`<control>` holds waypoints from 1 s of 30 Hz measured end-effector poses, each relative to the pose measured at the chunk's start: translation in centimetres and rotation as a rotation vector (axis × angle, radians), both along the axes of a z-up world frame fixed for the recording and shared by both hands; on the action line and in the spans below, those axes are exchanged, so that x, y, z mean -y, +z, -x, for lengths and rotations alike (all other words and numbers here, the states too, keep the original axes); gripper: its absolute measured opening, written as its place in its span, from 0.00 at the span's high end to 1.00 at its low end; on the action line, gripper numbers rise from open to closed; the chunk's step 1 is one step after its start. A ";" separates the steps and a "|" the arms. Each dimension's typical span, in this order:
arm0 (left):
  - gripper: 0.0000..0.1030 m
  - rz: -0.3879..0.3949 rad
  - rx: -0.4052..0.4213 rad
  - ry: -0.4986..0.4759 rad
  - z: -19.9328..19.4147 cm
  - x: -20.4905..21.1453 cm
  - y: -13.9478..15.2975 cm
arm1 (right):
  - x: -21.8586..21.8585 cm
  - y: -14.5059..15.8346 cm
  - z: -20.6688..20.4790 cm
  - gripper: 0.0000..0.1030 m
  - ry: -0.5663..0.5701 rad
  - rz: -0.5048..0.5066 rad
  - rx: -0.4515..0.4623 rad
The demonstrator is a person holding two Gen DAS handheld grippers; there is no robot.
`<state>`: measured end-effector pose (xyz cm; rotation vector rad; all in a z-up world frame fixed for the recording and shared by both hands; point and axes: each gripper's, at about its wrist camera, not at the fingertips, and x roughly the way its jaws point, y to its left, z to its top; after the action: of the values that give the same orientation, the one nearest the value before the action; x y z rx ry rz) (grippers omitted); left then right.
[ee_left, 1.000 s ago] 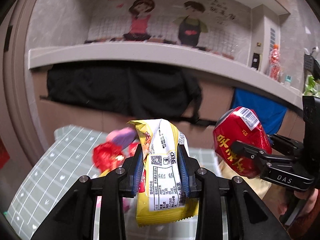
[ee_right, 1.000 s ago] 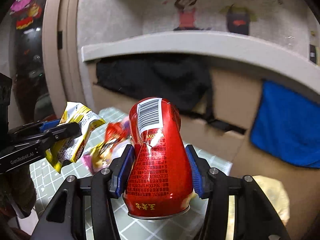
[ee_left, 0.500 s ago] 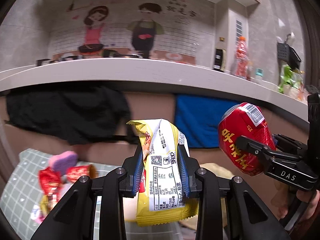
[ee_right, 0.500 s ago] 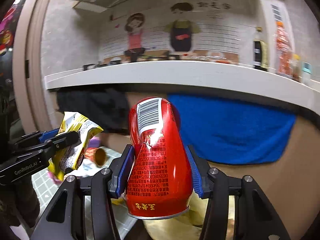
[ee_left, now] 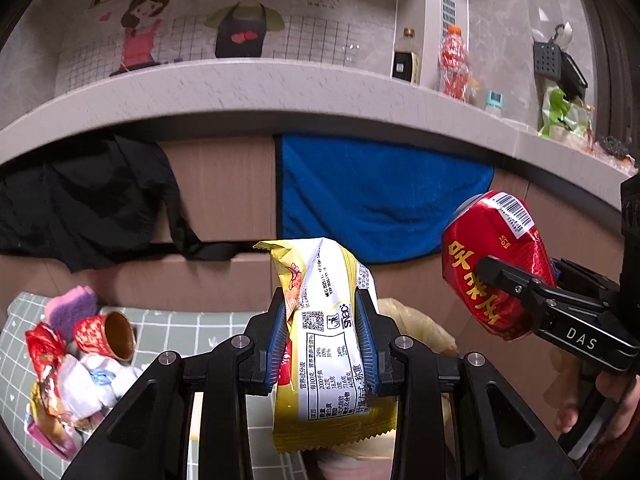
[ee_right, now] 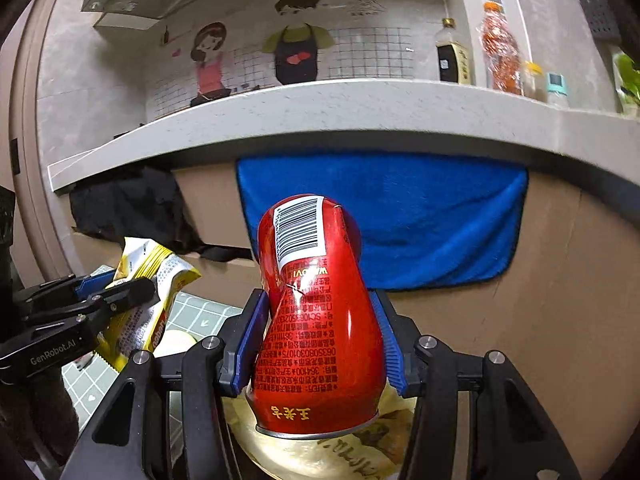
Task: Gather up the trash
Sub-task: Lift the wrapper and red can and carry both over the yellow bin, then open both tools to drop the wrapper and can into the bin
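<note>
My left gripper [ee_left: 322, 332] is shut on a yellow snack wrapper [ee_left: 328, 344] that stands up between its blue pads. That wrapper [ee_right: 150, 300] and the left gripper [ee_right: 120, 296] also show at the left of the right wrist view. My right gripper [ee_right: 318, 336] is shut on a dented red can [ee_right: 316, 320], barcode end pointing away. The same can [ee_left: 492, 264] appears at the right of the left wrist view. A yellowish bag [ee_right: 320, 456] lies below the can, and its edge [ee_left: 416, 320] shows behind the wrapper.
A pile of litter [ee_left: 76, 356], with a red paper cup [ee_left: 106, 336] and a purple sponge [ee_left: 70, 308], lies on the green grid mat [ee_left: 184, 324] at lower left. A blue towel [ee_left: 376, 196] and black cloth [ee_left: 80, 204] hang under the counter [ee_left: 260, 88], which holds bottles.
Both grippers have swung to the right, each keeping its load. The mat and litter slid to the left edge, and the blue towel and yellowish bag came to the middle.
</note>
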<state>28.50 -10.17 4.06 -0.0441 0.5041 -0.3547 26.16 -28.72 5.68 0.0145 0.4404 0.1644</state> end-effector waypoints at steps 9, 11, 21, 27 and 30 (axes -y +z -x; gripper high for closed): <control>0.67 0.028 -0.066 -0.028 -1.7 1.5 -3.1 | 1.4 -2.1 -0.7 0.52 -0.017 -0.015 -0.038; 0.67 0.032 -0.081 -0.036 -2.1 1.9 -3.7 | 1.5 -2.4 -0.8 0.52 -0.020 -0.012 -0.043; 0.67 0.028 -0.172 -0.069 -4.8 4.0 -6.9 | 2.9 -5.4 -3.3 0.52 -0.033 -0.044 -0.119; 0.67 0.028 -0.215 -0.086 -6.5 4.7 -8.3 | 3.2 -7.3 -4.9 0.52 -0.038 -0.059 -0.165; 0.62 0.049 -0.249 -0.120 -7.6 5.0 -8.8 | 3.3 -8.4 -5.8 0.52 -0.025 -0.074 -0.192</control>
<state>36.14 -15.15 -4.78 -0.1067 0.7465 -0.4823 31.92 -31.98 -2.72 0.1086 0.6250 0.1552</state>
